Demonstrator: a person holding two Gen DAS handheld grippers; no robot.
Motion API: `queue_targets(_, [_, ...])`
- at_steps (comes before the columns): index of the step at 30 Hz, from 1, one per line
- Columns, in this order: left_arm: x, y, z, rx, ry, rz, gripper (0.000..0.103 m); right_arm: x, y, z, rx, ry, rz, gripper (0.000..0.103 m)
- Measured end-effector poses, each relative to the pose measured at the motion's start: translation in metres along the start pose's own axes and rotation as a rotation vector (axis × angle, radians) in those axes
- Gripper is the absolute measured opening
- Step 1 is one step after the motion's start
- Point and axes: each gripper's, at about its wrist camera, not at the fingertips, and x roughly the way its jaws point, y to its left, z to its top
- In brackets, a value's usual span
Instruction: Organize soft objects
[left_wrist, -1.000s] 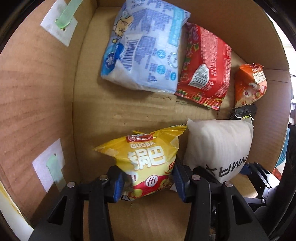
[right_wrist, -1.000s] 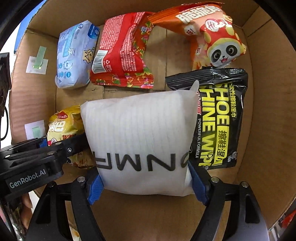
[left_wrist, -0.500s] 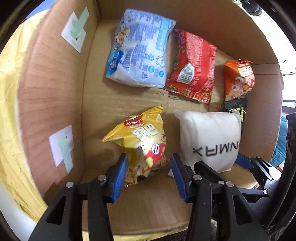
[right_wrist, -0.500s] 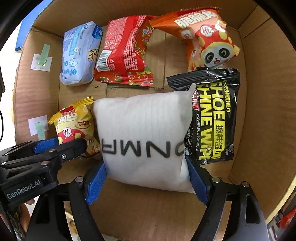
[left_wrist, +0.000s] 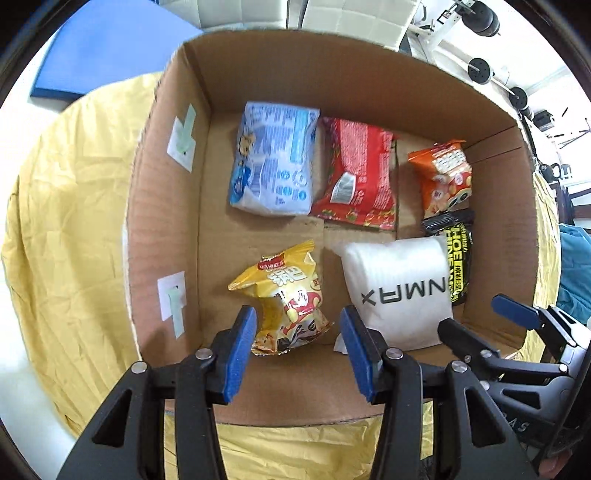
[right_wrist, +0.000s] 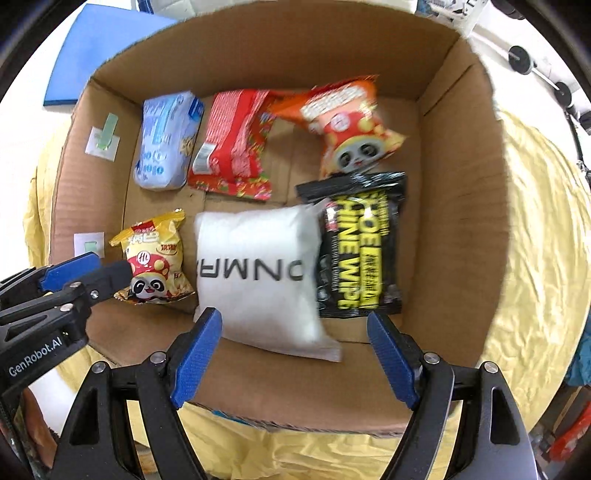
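Observation:
An open cardboard box (left_wrist: 166, 221) holds several soft packs. A yellow snack bag (left_wrist: 288, 295) lies at its near left, and a white pillow pack (right_wrist: 258, 273) with dark letters lies beside it. My left gripper (left_wrist: 297, 339) hangs open above the yellow bag, pads clear of it. My right gripper (right_wrist: 293, 328) hangs open above the white pack's near edge and holds nothing. A blue pack (left_wrist: 273, 162), a red pack (left_wrist: 354, 177) and an orange panda bag (right_wrist: 351, 125) lie along the far side. A black wipes pack (right_wrist: 362, 251) lies right of the white pack.
The box sits on a crumpled yellow cloth (left_wrist: 74, 221). A blue mat (left_wrist: 110, 48) lies beyond the far left corner. Dumbbells on a white rack (left_wrist: 480, 70) stand at the far right. Paper labels (left_wrist: 171, 295) are taped to the left box wall.
Both grippers have risen out of the box, whose rim and surroundings now show. The left pads, pinching the yellow bag earlier, are off it. The white pack stays on the box floor.

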Motion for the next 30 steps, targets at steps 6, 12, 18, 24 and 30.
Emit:
queue_targets(6, [-0.022, -0.002, -0.005, 0.004, -0.091, 0.028, 0.073, -0.027, -0.011, -0.007, 0.009, -0.073, -0.033, 0.098])
queue_targets(12, [-0.042, 0.004, 0.001, -0.007, -0.15, 0.064, 0.097, -0.043, -0.02, -0.02, 0.016, -0.113, -0.057, 0.103])
queue_targets(18, [-0.063, 0.001, -0.01, -0.013, -0.195, 0.054, 0.097, -0.065, -0.024, -0.032, 0.026, -0.153, -0.06, 0.103])
queue_targets(24, [-0.114, -0.017, -0.043, 0.004, -0.308, 0.1, 0.097, -0.108, -0.034, -0.054, 0.048, -0.225, -0.032, 0.103])
queue_targets(30, [-0.18, -0.036, -0.091, 0.018, -0.429, 0.08, 0.097, -0.185, -0.04, -0.108, 0.05, -0.366, -0.015, 0.103])
